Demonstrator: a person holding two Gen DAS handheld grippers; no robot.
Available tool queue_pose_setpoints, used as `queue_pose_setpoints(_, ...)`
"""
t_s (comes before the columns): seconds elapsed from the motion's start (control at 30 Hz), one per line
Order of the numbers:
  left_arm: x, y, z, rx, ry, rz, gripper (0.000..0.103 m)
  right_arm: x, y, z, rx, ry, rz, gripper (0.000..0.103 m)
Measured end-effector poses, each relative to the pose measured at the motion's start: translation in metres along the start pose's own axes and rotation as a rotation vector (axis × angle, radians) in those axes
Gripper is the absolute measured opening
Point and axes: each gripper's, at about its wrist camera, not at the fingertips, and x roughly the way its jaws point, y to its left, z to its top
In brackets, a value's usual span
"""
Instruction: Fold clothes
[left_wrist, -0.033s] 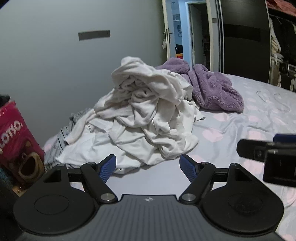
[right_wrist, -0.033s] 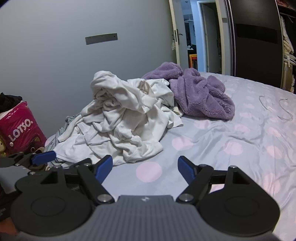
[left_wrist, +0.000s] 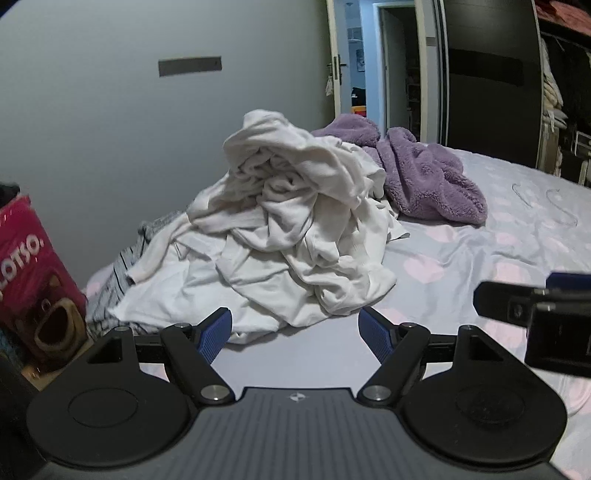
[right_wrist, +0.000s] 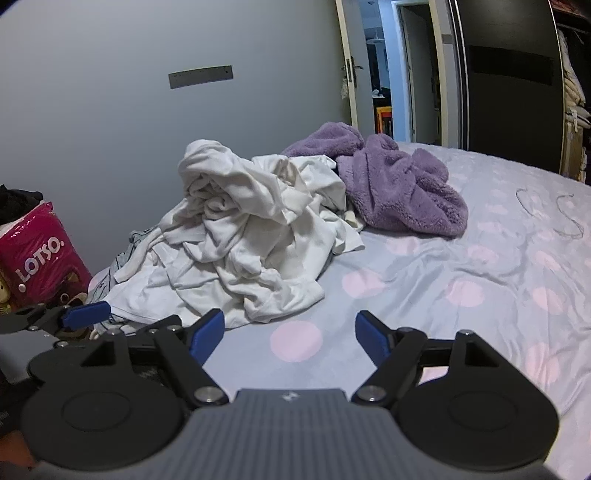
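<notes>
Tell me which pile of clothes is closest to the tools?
The white crumpled pile is closest, lying just ahead of both open tools. The fluffy purple garment sits farther back on the bed, behind it.

We hold both tongs level and side by side. Our left tongs (left_wrist: 295, 334) stand wide apart, blue pads empty. Our right tongs (right_wrist: 290, 336) gape equally wide, holding nothing, just right of the left pair.

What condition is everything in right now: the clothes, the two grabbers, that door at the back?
White clothes pile: crumpled, unfolded.
Purple fleece garment: bunched, unfolded.
Striped garment: partly buried under the pile.
Left gripper: open, empty.
Right gripper: open, empty.
Door: open.
</notes>
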Motion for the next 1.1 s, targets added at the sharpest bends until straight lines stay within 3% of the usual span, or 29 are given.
queue_pose_setpoints(0.13,-0.003,-0.013,-0.006,0.023,-0.009,0.004,0.075,0.003,0.001,-0.003,-0.005,0.011,-0.001,0.082)
queue_pose_setpoints(0.27,0.012,0.004,-0.009,-0.062,0.057,-0.027,0.075,0.005,0.002,-0.007,-0.009,0.022,-0.001,0.082)
queue_pose_setpoints(1.1,0.012,0.003,-0.013,-0.036,0.053,-0.028,0.075,0.014,0.003,-0.015,-0.016,0.055,-0.014,0.082)
